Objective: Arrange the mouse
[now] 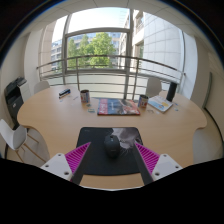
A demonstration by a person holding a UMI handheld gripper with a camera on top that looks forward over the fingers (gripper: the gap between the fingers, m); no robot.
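A dark mouse (112,145) rests on a black mouse mat (105,150) at the near edge of a round wooden table (60,115). My gripper (112,157) hovers over the near part of the mat with its two fingers spread wide. The magenta pads (78,157) stand far out to either side. The mouse lies just ahead of the fingertips, about midway between them, with clear gaps on both sides. Nothing is held.
Beyond the mat lie a colourful magazine (118,106) and a book (160,103). A can (85,97) and a cup (143,101) stand nearby. A dark speaker (171,91) is at the far right. Chairs (18,135) stand to the left, a window with railing behind.
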